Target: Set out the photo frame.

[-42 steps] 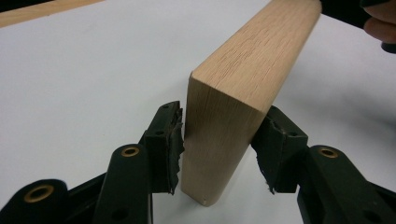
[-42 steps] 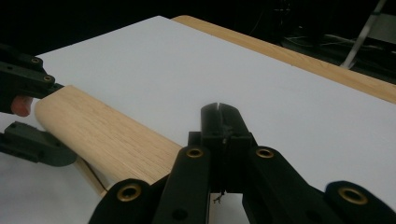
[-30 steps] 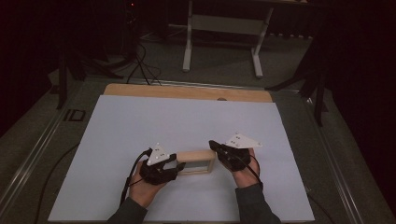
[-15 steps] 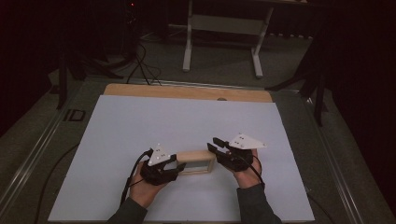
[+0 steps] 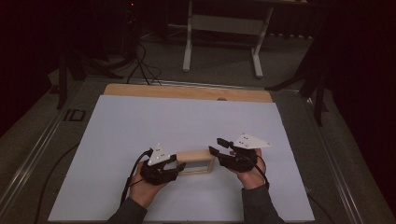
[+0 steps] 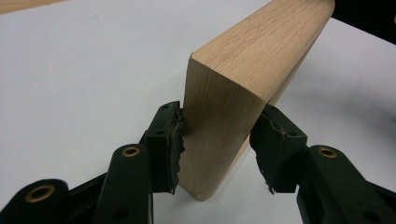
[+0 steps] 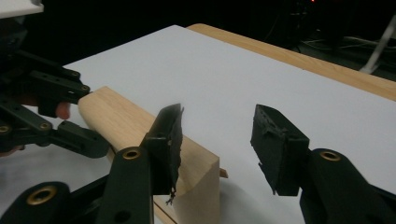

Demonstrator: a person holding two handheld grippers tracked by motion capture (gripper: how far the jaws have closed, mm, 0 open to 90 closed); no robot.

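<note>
From above we see a white sheet (image 5: pixel 187 121) over a wooden table, dark room behind. Our left gripper (image 5: pixel 173 167) clamps one end of a pale wooden frame (image 5: pixel 198 161) standing on edge near us; our right gripper (image 5: pixel 218 148) sits by the other end.

Left gripper view: both pads (image 6: pixel 173 140) press the frame's rounded oak end (image 6: pixel 233 98).

Right gripper view: jaws have just been opening, now apart, with the frame (image 7: pixel 140 130) beside the left pad (image 7: pixel 170 140) and nothing between them.

White sheet (image 5: pixel 187 121) is open far, left and right of the wooden block (image 5: pixel 198 161). The block stands between both grippers near the front edge. Bare wood strip (image 5: pixel 187 91) along the far edge looks flat, dim view.
</note>
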